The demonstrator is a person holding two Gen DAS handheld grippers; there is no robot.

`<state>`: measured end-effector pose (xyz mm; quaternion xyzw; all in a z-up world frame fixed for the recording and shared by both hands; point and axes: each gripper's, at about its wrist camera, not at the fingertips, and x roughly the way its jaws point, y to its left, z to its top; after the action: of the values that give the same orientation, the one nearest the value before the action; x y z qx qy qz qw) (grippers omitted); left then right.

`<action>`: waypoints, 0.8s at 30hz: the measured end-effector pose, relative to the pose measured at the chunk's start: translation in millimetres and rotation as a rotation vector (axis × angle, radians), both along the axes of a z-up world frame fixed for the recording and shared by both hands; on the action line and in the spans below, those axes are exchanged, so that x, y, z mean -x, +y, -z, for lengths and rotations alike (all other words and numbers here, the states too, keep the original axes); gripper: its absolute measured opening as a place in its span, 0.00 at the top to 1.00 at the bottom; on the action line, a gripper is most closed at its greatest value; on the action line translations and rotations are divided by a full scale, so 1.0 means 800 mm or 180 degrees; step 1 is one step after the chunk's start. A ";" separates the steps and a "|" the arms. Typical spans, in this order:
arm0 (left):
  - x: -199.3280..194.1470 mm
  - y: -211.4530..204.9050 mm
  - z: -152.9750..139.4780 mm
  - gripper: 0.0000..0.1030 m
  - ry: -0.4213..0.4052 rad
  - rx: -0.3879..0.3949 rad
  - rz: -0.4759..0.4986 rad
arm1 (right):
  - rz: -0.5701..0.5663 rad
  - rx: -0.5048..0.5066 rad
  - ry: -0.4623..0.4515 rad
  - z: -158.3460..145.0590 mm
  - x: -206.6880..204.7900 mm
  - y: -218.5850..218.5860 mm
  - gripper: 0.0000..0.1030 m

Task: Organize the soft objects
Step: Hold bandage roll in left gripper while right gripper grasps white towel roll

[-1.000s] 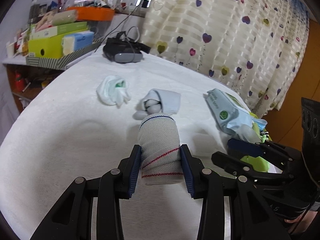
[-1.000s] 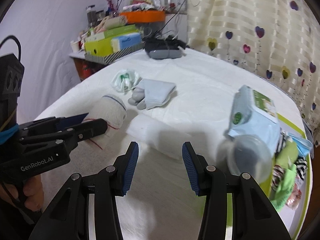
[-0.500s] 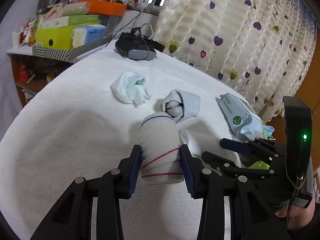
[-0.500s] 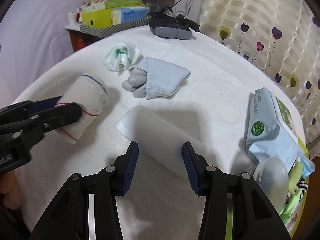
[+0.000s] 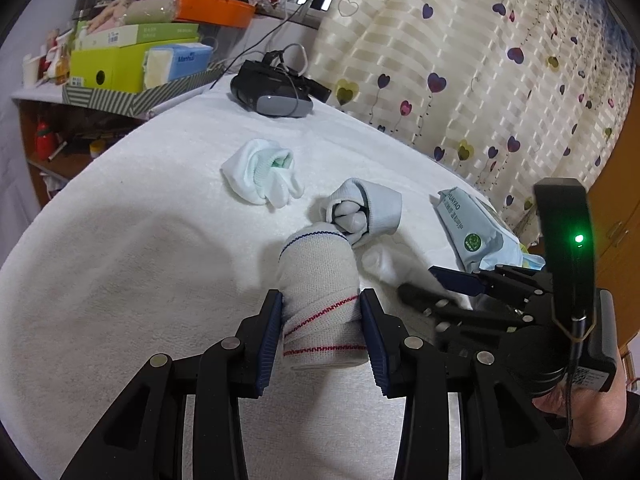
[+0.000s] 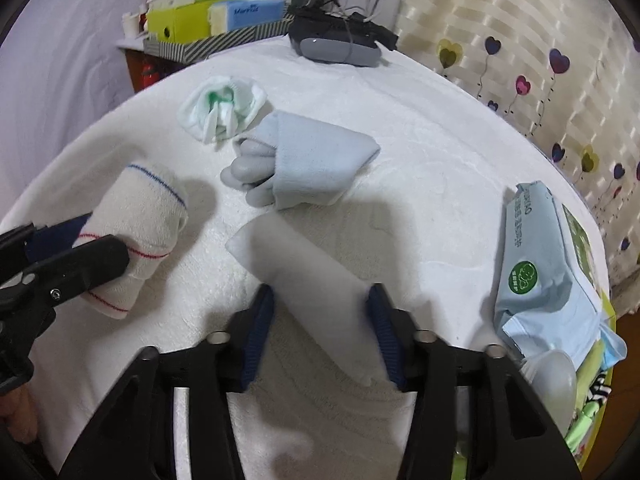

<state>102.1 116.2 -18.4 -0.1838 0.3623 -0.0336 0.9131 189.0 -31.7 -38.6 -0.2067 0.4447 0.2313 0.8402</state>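
Right tongs (image 6: 320,332) have dropped over the white roll (image 6: 304,280) on the worktop (image 6: 420,152), closing astride it, not yet pinching; left tongs (image 5: 322,332) stay clamped on the bandage roll (image 5: 320,292), so both pickups look near.

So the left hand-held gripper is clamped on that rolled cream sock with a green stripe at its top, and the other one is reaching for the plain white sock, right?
Not quite: the stripe at the top of the rolled cream sock is blue, with red lines lower down, as the left wrist view shows. The left hand-held gripper does clamp it, and the right hand-held gripper is closing around the plain white sock.
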 end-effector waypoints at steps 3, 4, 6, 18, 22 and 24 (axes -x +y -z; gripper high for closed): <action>0.000 -0.003 -0.003 0.63 -0.0023 -0.0008 0.0011 | 0.0025 -0.0115 -0.0038 -0.009 0.004 -0.008 0.77; 0.001 -0.005 -0.005 0.63 -0.0035 -0.0015 0.0016 | 0.0025 -0.0162 -0.0060 -0.013 0.007 -0.011 0.79; 0.004 -0.008 -0.010 0.63 -0.0062 -0.0025 0.0031 | 0.0010 -0.0318 -0.0069 -0.021 0.014 -0.016 0.81; 0.030 -0.050 -0.053 0.63 -0.0266 -0.0204 0.0146 | -0.0045 -0.1023 -0.0264 -0.075 0.068 -0.054 0.81; 0.040 -0.074 -0.071 0.63 -0.0358 -0.0273 0.0221 | -0.0002 -0.1152 -0.0388 -0.093 0.089 -0.077 0.81; 0.046 -0.090 -0.080 0.63 -0.0403 -0.0311 0.0274 | 0.0027 -0.1198 -0.0445 -0.101 0.098 -0.091 0.81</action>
<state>65.0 44.3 45.3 -0.1208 0.3126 -0.0666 0.9398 110.8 -104.1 42.2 -0.0597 0.3350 0.2919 0.8939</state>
